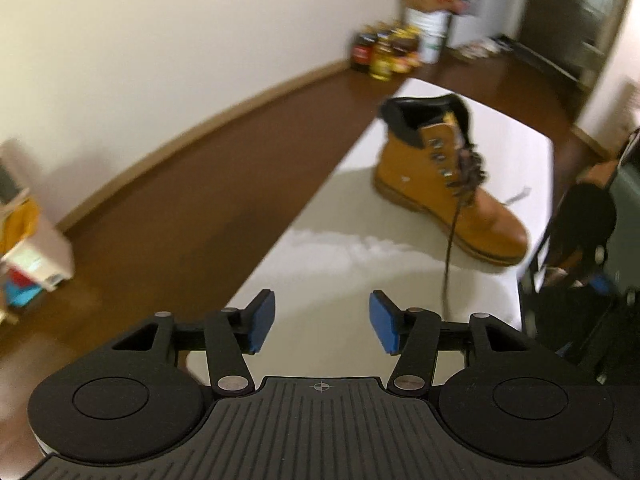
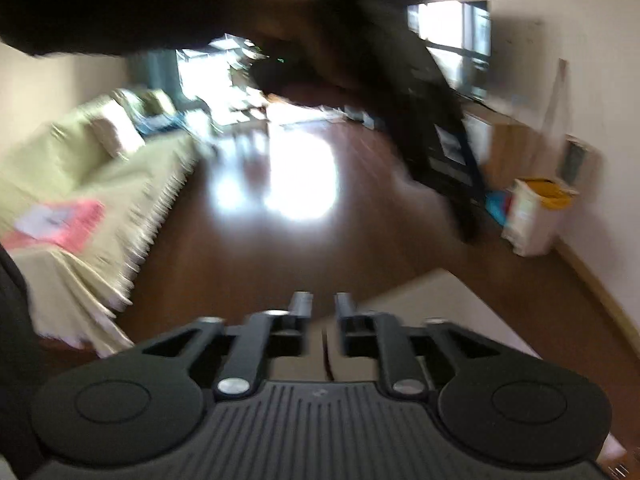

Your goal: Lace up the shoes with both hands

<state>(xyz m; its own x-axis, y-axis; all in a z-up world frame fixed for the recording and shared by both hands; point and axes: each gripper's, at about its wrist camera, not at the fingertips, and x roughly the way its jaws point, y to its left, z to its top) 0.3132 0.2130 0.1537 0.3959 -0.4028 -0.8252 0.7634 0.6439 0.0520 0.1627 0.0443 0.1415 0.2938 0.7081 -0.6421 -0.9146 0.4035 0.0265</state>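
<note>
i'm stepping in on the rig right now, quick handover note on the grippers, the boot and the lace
Left gripper: open, nothing between its pads, hanging over the near end of the white table.
Right gripper: jaws slightly apart; a dark strand runs below the gap, not pinched.
Tan boot stands upright on the table; a dark lace trails from its eyelets toward the left gripper.
Done: lower eyelets look laced.
Left: pick up the loose lace and finish, probably tying; view is blurred.

Boot (image 1: 436,184), centre right: tan nubuck-like leather, matt; black padded collar, dull metal eyelets, dark woven lace (image 1: 450,256). Desk (image 1: 320,256): white, smooth, faint sheen. Floor (image 1: 180,184), left: brown wood, glossy. Left gripper (image 1: 322,322), bottom: matt black plastic, blue rubbery pads (image 1: 262,320), bright metal pivots. Sofa cover (image 2: 100,184), left of right wrist view: pale green cloth, fringed.
</note>
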